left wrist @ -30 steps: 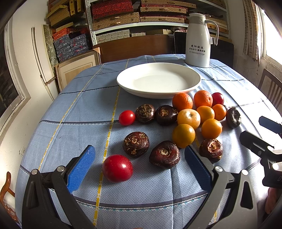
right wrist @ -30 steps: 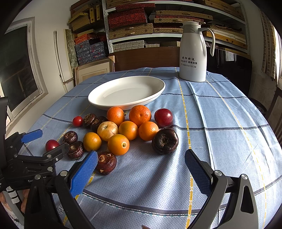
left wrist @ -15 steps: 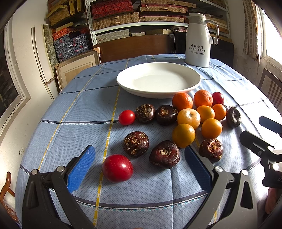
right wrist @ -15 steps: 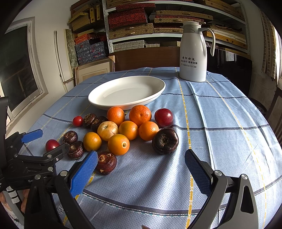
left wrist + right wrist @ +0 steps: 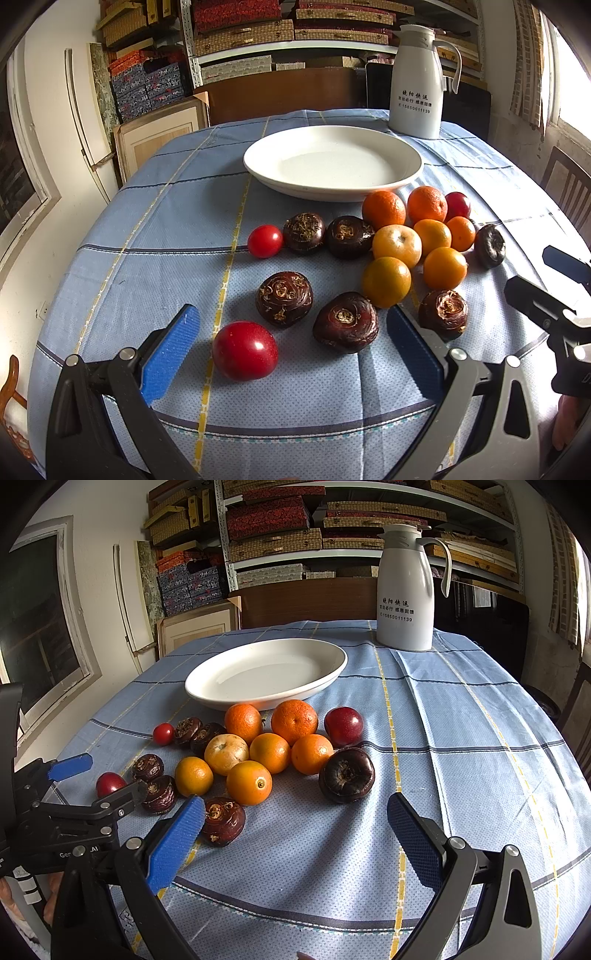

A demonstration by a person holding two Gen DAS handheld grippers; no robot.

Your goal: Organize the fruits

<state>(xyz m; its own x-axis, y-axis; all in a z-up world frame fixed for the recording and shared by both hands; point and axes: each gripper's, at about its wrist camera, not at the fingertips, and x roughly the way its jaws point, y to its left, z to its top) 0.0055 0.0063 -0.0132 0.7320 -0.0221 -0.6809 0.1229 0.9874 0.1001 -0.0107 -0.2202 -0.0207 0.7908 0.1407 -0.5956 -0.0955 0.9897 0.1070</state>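
An empty white plate (image 5: 332, 162) (image 5: 266, 672) stands mid-table. In front of it lie several oranges (image 5: 386, 282) (image 5: 249, 782), several dark brown water chestnuts (image 5: 345, 321) (image 5: 347, 775), a dark red plum (image 5: 458, 205) (image 5: 343, 726) and two red tomatoes, one small (image 5: 265, 240) (image 5: 163, 733) and one large (image 5: 244, 350) (image 5: 110, 783). My left gripper (image 5: 291, 354) is open and empty, the large tomato and one chestnut between its blue pads. My right gripper (image 5: 295, 834) is open and empty, just before the fruit; a chestnut (image 5: 223, 821) lies by its left pad.
A white thermos jug (image 5: 419, 79) (image 5: 406, 587) stands behind the plate at the far right. The round table has a blue checked cloth (image 5: 461, 731). Shelves of boxes (image 5: 277, 520) fill the back wall. A wooden chair (image 5: 569, 184) stands at the right.
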